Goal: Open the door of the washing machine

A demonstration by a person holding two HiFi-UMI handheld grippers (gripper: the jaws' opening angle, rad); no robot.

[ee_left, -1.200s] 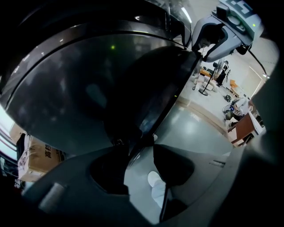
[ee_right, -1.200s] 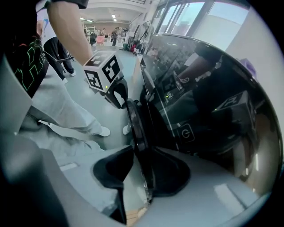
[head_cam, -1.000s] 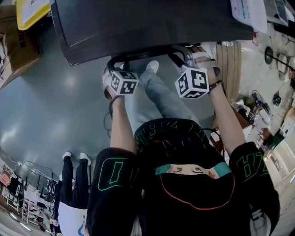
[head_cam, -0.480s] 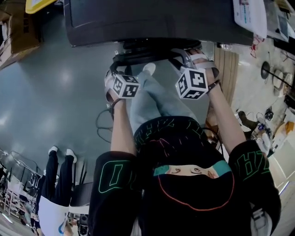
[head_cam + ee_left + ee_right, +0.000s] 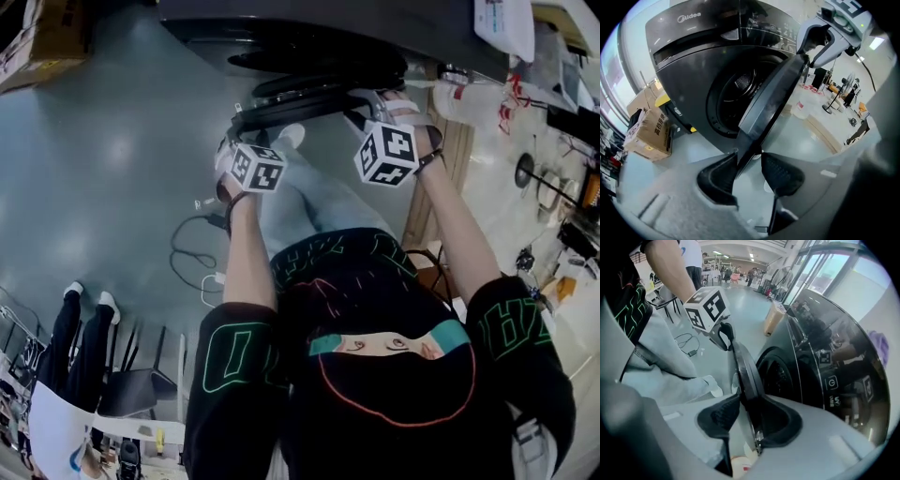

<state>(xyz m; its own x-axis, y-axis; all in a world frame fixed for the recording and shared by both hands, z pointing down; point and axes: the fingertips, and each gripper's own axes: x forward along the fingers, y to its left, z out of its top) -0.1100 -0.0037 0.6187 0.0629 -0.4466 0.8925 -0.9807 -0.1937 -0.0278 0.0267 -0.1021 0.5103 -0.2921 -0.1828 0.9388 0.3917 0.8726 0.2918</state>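
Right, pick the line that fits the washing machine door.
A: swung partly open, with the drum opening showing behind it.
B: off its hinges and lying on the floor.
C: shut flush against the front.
A: in the left gripper view the door stands angled away from the front of the washing machine, and the dark drum opening shows behind it.

Washing machine (image 5: 375, 28) door (image 5: 309, 94) stands ajar. Left tongs (image 5: 236, 129), jaws closing, and right tongs (image 5: 380, 101) meet its rim. Cable (image 5: 187, 248) lies on floor (image 5: 112, 169).
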